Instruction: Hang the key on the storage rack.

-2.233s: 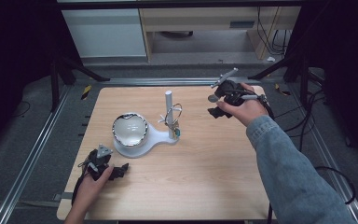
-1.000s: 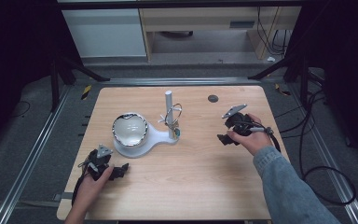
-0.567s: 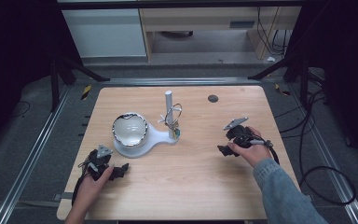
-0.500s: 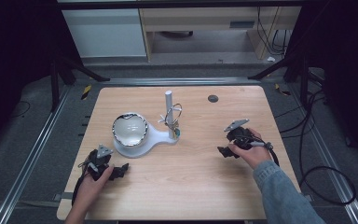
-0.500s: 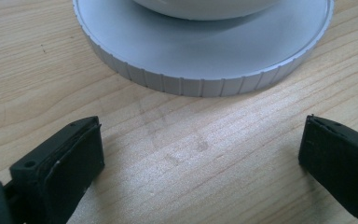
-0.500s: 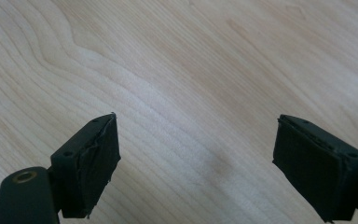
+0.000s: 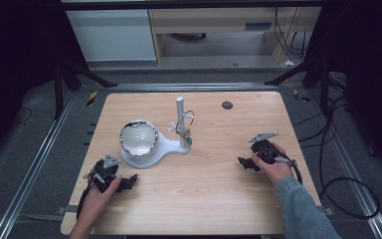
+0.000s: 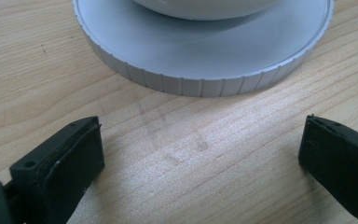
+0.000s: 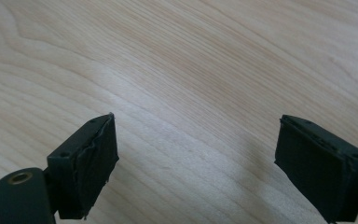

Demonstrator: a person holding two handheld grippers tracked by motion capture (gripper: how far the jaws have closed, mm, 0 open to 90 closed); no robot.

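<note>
A white stand [image 7: 166, 148] sits mid-table, with a round shiny bowl-like dish [image 7: 138, 138] on its wide end. An upright white post [image 7: 180, 108] carries a wire ring [image 7: 185, 121]. My left gripper [image 7: 125, 183] rests low at the near left, pointing at the stand. Its jaws are open with nothing between them. In the left gripper view the left gripper [image 8: 200, 140] faces the stand's ribbed round base [image 8: 205, 65] just ahead. My right gripper [image 7: 243, 163] sits low at the near right, open and holding nothing. In the right gripper view the right gripper [image 9: 196, 140] frames bare wood.
A small dark disc [image 7: 227, 104] lies alone near the far right of the wooden table [image 7: 209, 199]. Metal rails [image 7: 40, 149] and dark floor border the table, and cables [image 7: 328, 164] trail at the right. White cabinets stand beyond the far edge.
The right hand has drawn back from the dark disc at the far right and sunk to the near right of the table. The left hand has stayed put.
</note>
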